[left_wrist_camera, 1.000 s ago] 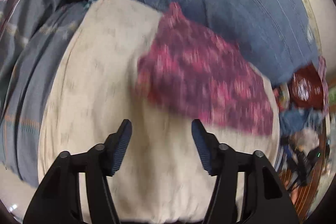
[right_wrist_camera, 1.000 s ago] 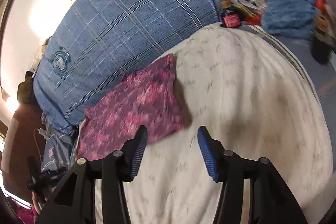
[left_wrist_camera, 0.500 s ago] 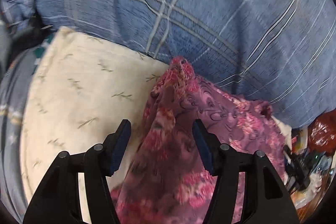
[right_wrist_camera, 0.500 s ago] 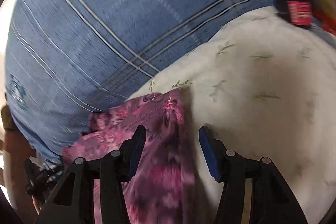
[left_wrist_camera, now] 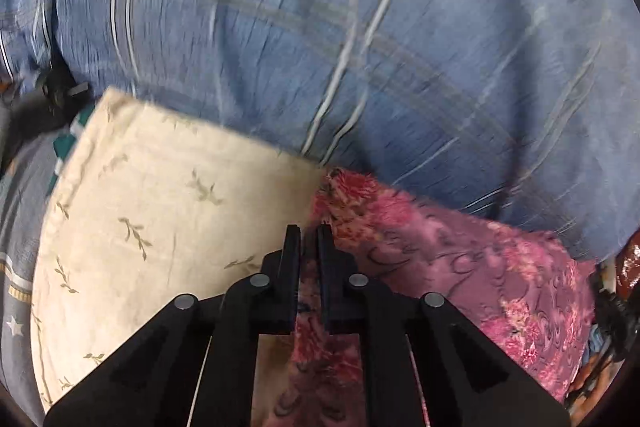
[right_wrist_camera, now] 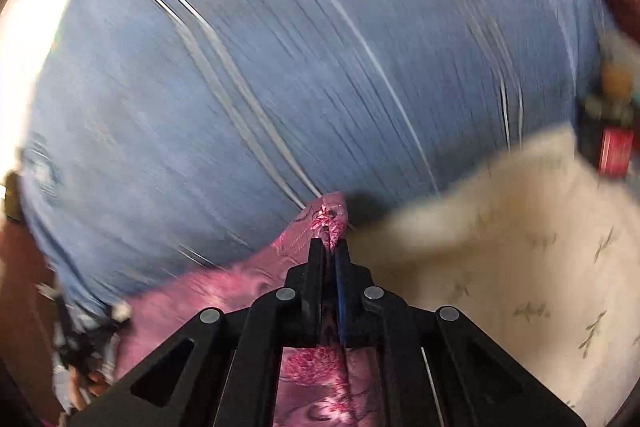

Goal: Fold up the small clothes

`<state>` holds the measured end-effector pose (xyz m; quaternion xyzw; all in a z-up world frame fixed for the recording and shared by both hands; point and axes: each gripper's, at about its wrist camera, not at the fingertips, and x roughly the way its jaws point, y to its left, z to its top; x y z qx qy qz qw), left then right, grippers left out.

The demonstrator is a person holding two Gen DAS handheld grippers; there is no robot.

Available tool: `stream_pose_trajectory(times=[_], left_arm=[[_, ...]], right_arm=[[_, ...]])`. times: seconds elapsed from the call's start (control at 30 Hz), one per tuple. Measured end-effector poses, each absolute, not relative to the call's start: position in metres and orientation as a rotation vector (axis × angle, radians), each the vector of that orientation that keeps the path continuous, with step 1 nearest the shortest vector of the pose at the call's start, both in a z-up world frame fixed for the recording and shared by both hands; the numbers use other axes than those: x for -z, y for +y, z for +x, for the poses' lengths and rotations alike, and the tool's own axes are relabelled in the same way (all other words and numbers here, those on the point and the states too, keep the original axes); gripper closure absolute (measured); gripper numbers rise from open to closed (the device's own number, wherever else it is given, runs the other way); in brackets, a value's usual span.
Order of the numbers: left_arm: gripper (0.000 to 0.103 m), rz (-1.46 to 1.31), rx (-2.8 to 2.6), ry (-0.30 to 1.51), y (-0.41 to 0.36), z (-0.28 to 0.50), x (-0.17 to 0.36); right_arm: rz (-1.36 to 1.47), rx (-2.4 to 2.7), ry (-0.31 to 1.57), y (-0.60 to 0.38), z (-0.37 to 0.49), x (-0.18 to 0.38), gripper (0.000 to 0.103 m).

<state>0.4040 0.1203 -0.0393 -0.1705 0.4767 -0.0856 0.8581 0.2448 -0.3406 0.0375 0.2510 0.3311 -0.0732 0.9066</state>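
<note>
left gripper [left_wrist_camera: 308, 233] is pinched down narrow on the near edge of the pink floral garment [left_wrist_camera: 472, 267], fabric running up between its black fingers [left_wrist_camera: 291, 259], and over on the other side the right gripper [right_wrist_camera: 329, 245] is clamped tight on a corner of the same pink floral garment [right_wrist_camera: 224, 287], the tip of the cloth poking out just past the fingertips. the garment lies across the cream leaf-print pillow [left_wrist_camera: 160, 227], touching it, with its far edge up against the blue plaid bedding [left_wrist_camera: 320, 47] behind. from the right wrist the cream leaf-print pillow [right_wrist_camera: 520, 267] sits to the right of the grip and the blue plaid bedding [right_wrist_camera: 280, 67] fills the background, streaked with blur. a dark bottle with a red label [right_wrist_camera: 612, 143] stands at the pillow's far right corner, too blurred to read
</note>
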Motion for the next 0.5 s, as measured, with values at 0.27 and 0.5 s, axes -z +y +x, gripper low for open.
stream_pose_trajectory(times=[0.27,0.5], left_arm=[[0.071,-0.359,0.307,0.909,0.137,0.348,-0.006],[0.036,-0.201,0.287,1.000,0.095,0.283,0.036]], right_arm=[[0.473,0.109,0.568,-0.314,0.177,-0.056,0.079],[0.364,0.092,0.734,-0.272,0.121,-0.004,0.058]])
